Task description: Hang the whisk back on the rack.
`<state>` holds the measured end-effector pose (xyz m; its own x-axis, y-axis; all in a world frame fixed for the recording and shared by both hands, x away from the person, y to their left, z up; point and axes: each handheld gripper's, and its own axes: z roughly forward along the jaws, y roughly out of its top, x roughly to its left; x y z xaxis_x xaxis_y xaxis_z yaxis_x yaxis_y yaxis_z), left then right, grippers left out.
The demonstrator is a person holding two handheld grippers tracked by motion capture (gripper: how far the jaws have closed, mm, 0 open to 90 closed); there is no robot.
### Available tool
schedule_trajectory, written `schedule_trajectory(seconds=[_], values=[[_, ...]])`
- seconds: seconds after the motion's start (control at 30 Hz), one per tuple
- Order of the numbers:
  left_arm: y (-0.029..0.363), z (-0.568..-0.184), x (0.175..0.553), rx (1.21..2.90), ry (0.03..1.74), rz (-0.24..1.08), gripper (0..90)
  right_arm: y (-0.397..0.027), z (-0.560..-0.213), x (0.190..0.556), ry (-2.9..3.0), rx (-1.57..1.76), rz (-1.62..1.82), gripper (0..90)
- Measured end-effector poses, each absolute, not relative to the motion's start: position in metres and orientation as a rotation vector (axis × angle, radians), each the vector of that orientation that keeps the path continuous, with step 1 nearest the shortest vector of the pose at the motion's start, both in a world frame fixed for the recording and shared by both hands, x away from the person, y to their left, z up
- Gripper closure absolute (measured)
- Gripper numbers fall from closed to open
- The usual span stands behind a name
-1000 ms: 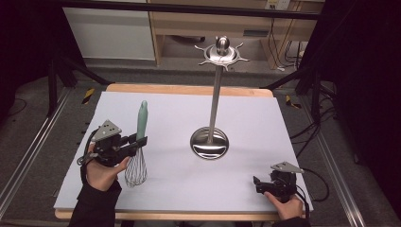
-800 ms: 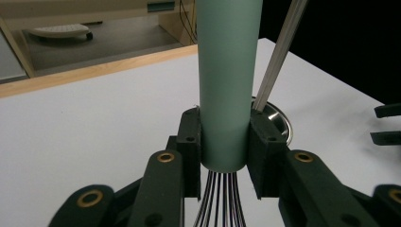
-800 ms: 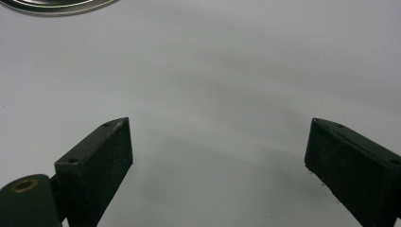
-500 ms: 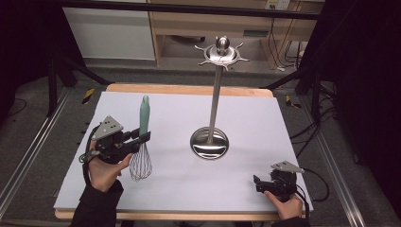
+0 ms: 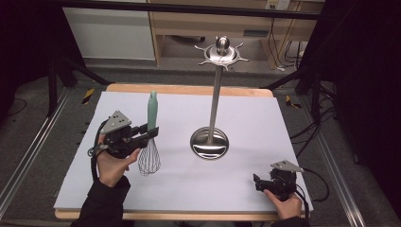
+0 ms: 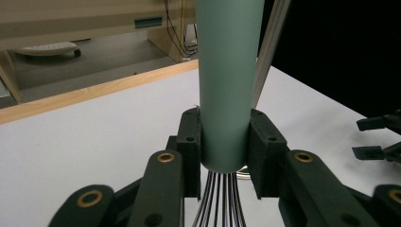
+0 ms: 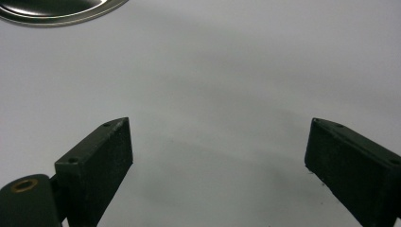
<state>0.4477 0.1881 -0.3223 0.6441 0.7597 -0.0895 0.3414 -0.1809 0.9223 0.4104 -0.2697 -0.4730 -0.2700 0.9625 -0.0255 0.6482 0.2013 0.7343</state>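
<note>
Whisk (image 5: 150, 137) is held upright in my left tool (image 5: 147, 134), mint-green handle (image 6: 230, 80) pointing up, wire balloon (image 5: 149, 158) hanging below, its lowest loops at or just above the white surface (image 5: 246, 189); I cannot tell whether they touch. Long axis is close to vertical, perhaps tipped a little. In the left gripper view the two black pads (image 6: 189, 146) press the lower end of the handle from both sides, just above where the wires leave it, so that tool is clamped on the whisk with no gap showing. Outward from there: the hanging stand (image 5: 213, 104) rises to the whisk's right, toward the middle of the surface, its round steel base (image 5: 209, 143) near the whisk but apart from it, and its hooked crown (image 5: 221, 53) sits well above the handle tip. My judgement is that the coming move turns on this: the whisk must go up and to the right to reach a hook, and the handle end, which is the end nearest the crown, has to lead. The left hand is the nearer one and already carries it. My right tool (image 5: 259, 182) rests low at the near right corner of the surface, jaws spread wide with nothing between them, well apart from whisk and stand alike; the base's rim (image 7: 56, 14) shows ahead of it.
</note>
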Motion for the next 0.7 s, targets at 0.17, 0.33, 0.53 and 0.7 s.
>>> schedule_trajectory(seconds=[0.17,0.33,0.53,0.7], values=[[0.181,-0.315,0.451,1.770,0.872,0.481,68.8,-0.271,-0.472,0.411,1.990,1.490,0.855,8.8],[0.175,-0.308,0.452,1.778,0.850,0.483,68.7,-0.271,-0.472,0.410,1.987,1.486,0.858,8.8],[0.168,-0.299,0.455,1.773,0.836,0.484,68.8,-0.271,-0.472,0.410,1.983,1.492,0.859,8.8],[0.159,-0.294,0.458,1.778,0.818,0.478,68.7,-0.271,-0.471,0.411,1.982,1.492,0.860,8.8]])
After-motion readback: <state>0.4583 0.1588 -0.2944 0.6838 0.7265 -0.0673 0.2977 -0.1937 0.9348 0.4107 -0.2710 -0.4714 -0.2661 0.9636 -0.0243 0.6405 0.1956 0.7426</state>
